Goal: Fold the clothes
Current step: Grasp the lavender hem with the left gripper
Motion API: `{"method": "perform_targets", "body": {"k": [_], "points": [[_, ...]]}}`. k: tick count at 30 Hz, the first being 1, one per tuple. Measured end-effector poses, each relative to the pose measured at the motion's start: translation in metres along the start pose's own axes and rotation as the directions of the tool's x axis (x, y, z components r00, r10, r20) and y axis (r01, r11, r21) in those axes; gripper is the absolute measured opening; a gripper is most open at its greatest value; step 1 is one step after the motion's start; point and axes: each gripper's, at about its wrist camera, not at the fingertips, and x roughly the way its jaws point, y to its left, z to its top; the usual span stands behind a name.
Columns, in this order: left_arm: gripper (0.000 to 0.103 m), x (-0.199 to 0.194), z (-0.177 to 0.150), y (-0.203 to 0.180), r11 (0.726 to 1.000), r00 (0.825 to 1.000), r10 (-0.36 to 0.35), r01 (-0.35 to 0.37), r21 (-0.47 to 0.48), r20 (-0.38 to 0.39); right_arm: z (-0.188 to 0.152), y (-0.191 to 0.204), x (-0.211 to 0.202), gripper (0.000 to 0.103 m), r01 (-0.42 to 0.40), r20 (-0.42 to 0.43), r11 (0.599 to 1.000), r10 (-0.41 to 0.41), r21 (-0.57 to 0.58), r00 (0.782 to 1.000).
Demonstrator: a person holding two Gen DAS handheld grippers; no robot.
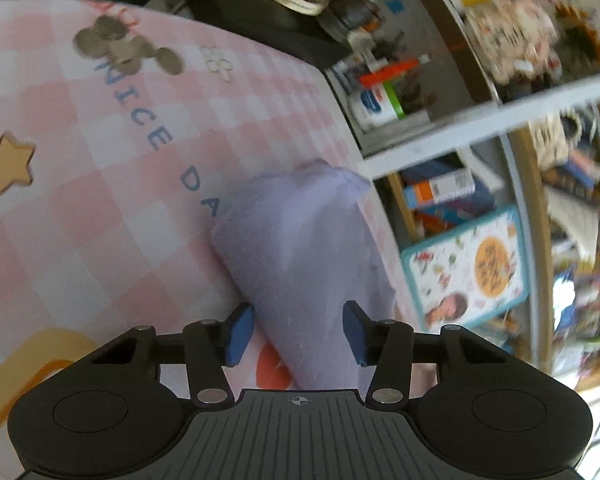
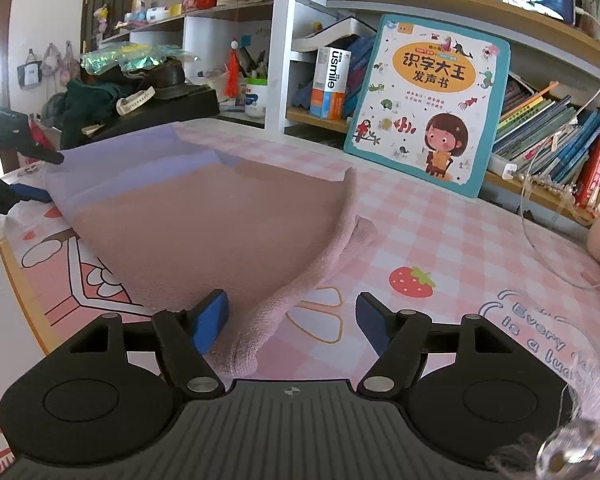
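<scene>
Cloth (image 2: 204,216), a soft garment that shades from lilac at one end to dusty pink at the other, lies on the tabletop (image 2: 440,240), which is covered by a pink-and-white checked mat with cartoon prints and a strawberry (image 2: 411,281).

My left gripper (image 1: 298,332) sits at the lilac end. Its jaws stand around a bunched ridge of the fabric; the left blue pad (image 1: 239,330) lies right at the cloth's edge, while a sliver of gap seems to show at the other pad, so I cannot tell whether they pinch it. That view is blurred.

My right gripper (image 2: 292,322) is at the pink end, jaws open. A rolled fold of the cloth runs up between them, close to the left pad (image 2: 211,322) and well clear of the right one, and nothing is pressed. In this view the left gripper appears at the far left edge beside the lilac corner.

Behind the tabletop a children's book (image 2: 428,100) with a teal border leans against a crowded bookshelf (image 2: 420,0).
</scene>
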Motion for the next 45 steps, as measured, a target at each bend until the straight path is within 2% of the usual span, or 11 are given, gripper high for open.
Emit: {"method": "perform_targets", "body": {"k": [8,10,14,20,26,30,32,35,38,40,45], "points": [[0.016,0.004,0.002,0.004,1.0,0.998,-0.021,0.022,-0.011,0.063,0.0,-0.004,0.001,0.071,-0.002,-0.005,1.0,0.003,0.009,1.0],[0.013,-0.004,-0.006,-0.016,0.991,0.993,-0.053,0.038,0.131,0.107,-0.001,-0.004,0.001,0.072,-0.005,-0.007,1.0,0.005,0.015,1.0],[0.014,-0.013,-0.021,-0.061,0.911,0.987,-0.104,0.044,0.41,0.125,-0.001,-0.006,0.002,0.073,-0.007,-0.012,1.0,0.008,0.022,1.0],[0.039,0.008,0.001,-0.025,0.983,0.997,0.0,-0.013,0.181,0.073,0.0,-0.006,0.002,0.073,-0.009,-0.014,1.0,0.009,0.021,1.0],[0.054,0.014,-0.002,-0.016,0.984,0.994,0.018,-0.038,0.175,0.112,-0.001,-0.007,0.004,0.074,-0.015,-0.019,0.999,0.015,0.03,1.0],[0.046,0.018,-0.004,-0.019,0.981,0.989,0.022,-0.048,0.186,0.143,-0.001,-0.008,0.004,0.075,-0.015,-0.019,1.0,0.015,0.028,1.0],[0.023,0.021,-0.004,-0.014,0.983,0.99,0.016,-0.04,0.176,0.139,-0.001,-0.007,0.004,0.075,-0.013,-0.018,1.0,0.014,0.025,1.0],[0.012,0.019,-0.008,-0.013,0.981,0.99,-0.021,-0.006,0.191,0.14,-0.001,-0.007,0.004,0.075,-0.014,-0.019,1.0,0.015,0.026,1.0],[0.012,0.003,-0.025,-0.045,0.912,0.975,-0.099,0.01,0.41,0.197,-0.001,-0.008,0.004,0.075,-0.017,-0.023,0.999,0.018,0.032,1.0],[0.013,-0.003,-0.028,-0.056,0.885,0.972,-0.131,0.025,0.465,0.196,-0.002,-0.009,0.005,0.076,-0.018,-0.025,0.999,0.018,0.036,1.0],[0.014,0.017,-0.009,-0.029,0.952,0.989,-0.025,-0.021,0.305,0.145,-0.002,-0.008,0.005,0.076,-0.019,-0.027,0.999,0.02,0.034,0.999]]}}
